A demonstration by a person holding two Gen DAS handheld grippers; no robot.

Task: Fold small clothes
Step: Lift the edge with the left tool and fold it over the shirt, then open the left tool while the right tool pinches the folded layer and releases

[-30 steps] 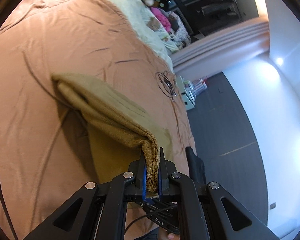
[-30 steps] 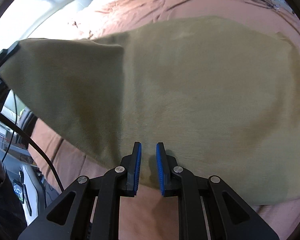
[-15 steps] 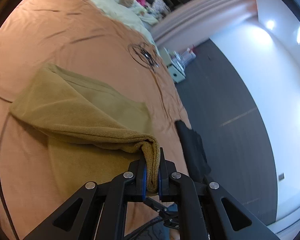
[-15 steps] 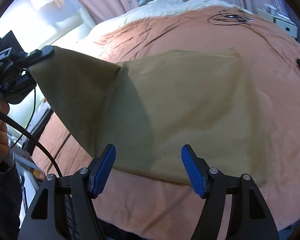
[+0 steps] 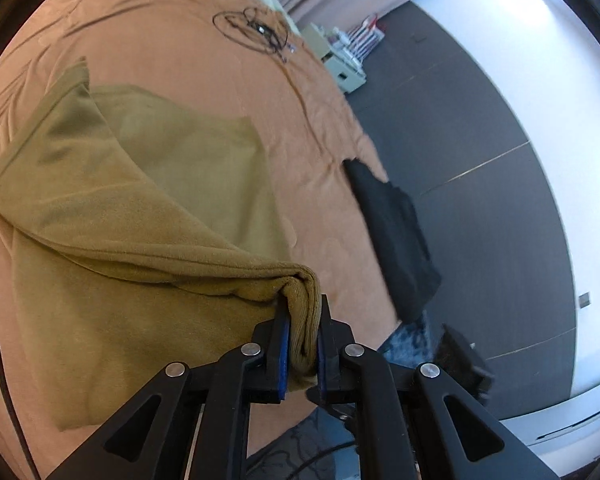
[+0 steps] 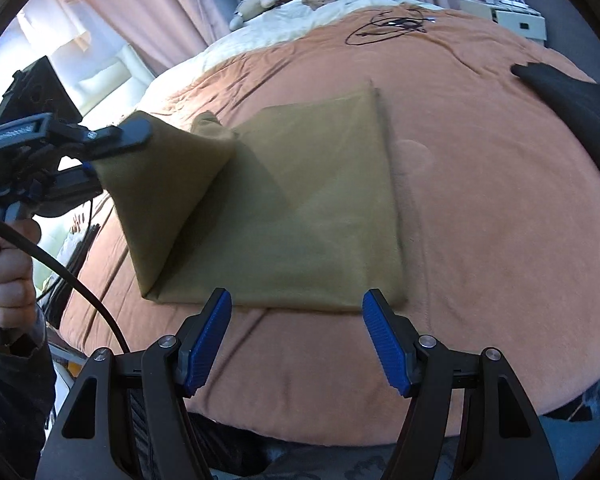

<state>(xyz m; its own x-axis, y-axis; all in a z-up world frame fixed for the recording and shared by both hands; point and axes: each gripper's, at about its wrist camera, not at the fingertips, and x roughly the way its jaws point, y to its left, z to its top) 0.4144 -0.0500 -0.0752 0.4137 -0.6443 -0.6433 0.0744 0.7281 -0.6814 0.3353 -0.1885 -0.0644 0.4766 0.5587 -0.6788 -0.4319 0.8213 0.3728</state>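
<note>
Two grippers over the orange bedspread [image 6: 480,208]. The left gripper [image 5: 302,344] pinches a bunched corner of the olive garment [image 6: 312,216] — its jaws are just easing apart — lifting that side while the rest lies flat on the bed. The right gripper [image 6: 296,340] hangs spread wide, empty, near the garment's front edge.

- One olive cloth [image 6: 300,216] (partly folded)
- One black garment [image 5: 392,236]
- One orange bedspread [image 6: 480,200]
- One coiled black cable [image 5: 252,28]
- Two grippers: left gripper [image 5: 300,344], right gripper [image 6: 296,340]
- One hand [image 6: 4,272]
</note>
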